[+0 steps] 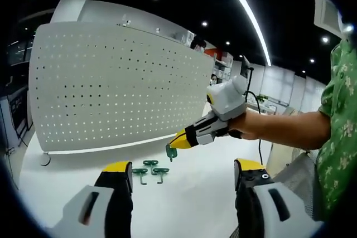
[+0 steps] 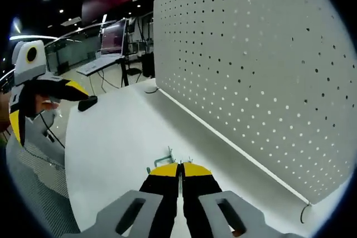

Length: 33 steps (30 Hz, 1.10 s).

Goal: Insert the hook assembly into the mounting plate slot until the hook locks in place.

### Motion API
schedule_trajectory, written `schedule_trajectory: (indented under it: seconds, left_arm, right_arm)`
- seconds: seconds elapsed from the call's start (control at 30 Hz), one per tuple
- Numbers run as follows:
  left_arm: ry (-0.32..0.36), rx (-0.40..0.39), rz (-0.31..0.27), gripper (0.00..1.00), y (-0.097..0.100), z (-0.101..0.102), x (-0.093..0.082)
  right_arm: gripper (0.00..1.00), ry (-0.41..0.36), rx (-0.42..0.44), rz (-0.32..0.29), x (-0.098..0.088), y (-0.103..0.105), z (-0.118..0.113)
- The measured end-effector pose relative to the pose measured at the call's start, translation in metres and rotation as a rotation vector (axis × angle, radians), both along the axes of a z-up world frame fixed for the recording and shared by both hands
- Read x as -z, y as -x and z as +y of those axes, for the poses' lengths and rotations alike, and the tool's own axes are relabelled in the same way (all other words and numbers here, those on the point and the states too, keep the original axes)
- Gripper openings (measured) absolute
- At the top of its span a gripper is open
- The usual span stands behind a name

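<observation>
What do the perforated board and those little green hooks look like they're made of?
Pegboard: probably painted sheet metal, matte white; it looks thin and rigid, curves evenly and has regular punched holes. Green hooks on the table: likely moulded plastic, given the uniform saturated colour, though too small to be sure. The right gripper holds one.

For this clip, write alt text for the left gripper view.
The right gripper holds a green hook above a white table, in front of a pegboard. Three more hooks lie below; the left gripper is open.
</observation>
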<state>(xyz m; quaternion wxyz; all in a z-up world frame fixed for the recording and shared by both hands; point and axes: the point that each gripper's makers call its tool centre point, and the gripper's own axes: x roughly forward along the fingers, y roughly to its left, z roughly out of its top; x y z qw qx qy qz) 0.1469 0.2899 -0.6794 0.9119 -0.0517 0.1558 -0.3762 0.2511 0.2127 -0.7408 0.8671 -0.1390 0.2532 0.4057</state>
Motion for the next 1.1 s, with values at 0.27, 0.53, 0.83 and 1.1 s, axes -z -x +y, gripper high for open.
schedule_trajectory:
  seconds: [0.27, 0.53, 0.83, 1.1]
  left_arm:
    - [0.011, -0.008, -0.045, 0.71, -0.003, -0.001, -0.011]
    - [0.001, -0.013, -0.090, 0.64, -0.009, -0.005, -0.021]
    - [0.002, -0.036, -0.158, 0.56, -0.019, -0.008, -0.038]
    - [-0.002, -0.052, -0.204, 0.49, -0.026, -0.015, -0.049]
  right_arm:
    - [0.00, -0.051, -0.011, -0.046, -0.034, 0.007, 0.010]
    - [0.00, -0.111, -0.019, -0.085, -0.067, 0.015, 0.019]
    - [0.00, -0.145, -0.033, -0.129, -0.095, 0.024, 0.028]
    - [0.00, -0.174, -0.047, -0.149, -0.113, 0.032, 0.036]
